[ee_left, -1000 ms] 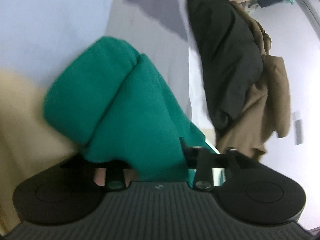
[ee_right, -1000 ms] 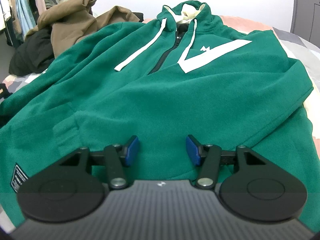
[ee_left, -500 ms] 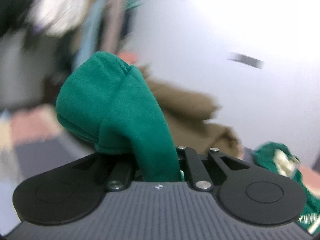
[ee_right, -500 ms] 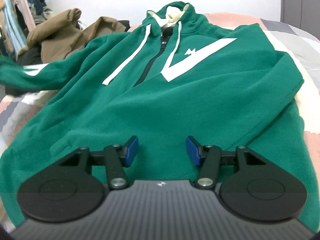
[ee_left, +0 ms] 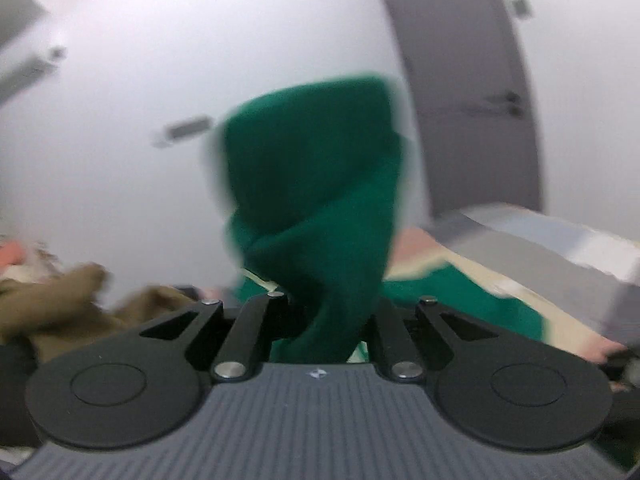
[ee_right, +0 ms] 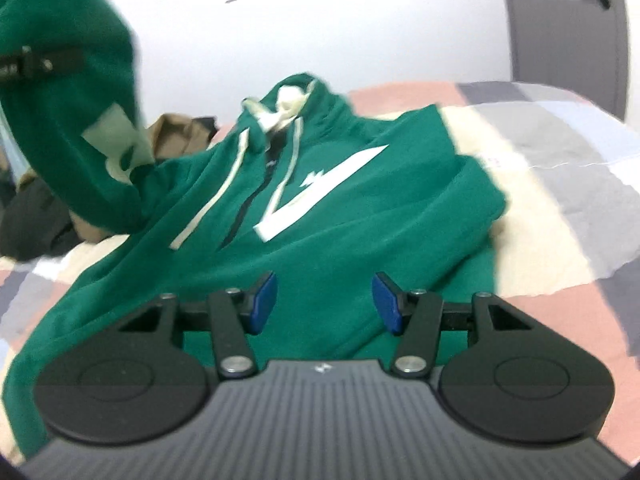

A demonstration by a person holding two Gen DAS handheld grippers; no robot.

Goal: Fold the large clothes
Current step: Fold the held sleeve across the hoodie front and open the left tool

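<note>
On my left side, the left tool (ee_left: 324, 312) is pinching the sleeve (ee_left: 316, 208) of the green hoodie (ee_right: 320, 216), its linkage drawn in tight around the cloth, and the cuff end stands bunched and twisted above the fingers against the white wall (ee_left: 120, 120). I judge the step in hand to be folding this sleeve across the chest, so I want to carry it in a low, smooth arc, keep the cloth from twisting further, and lay it flat and straight over the front before letting go; a thick fleece sleeve like this will likely spring into a lump if I drop it from height. The left view is blurred, so I cannot tell how deep the grip sits. From the right wrist view the lifted sleeve hangs at the upper left, with a pale patch and a dark label on it. The hoodie body lies face up on the bed (ee_right: 560, 184), hood away from me, white drawstrings (ee_right: 216, 200) trailing down beside the dark zip, a white V-shaped mark (ee_right: 320, 196) on the chest. Brown and dark clothes (ee_right: 48, 220) are heaped beyond its far left side. On the right, the right tool (ee_right: 324, 304) hovers over the hem with its blue pads spread apart, gripping nothing; I would use it to pin the body down while the sleeve lands.
</note>
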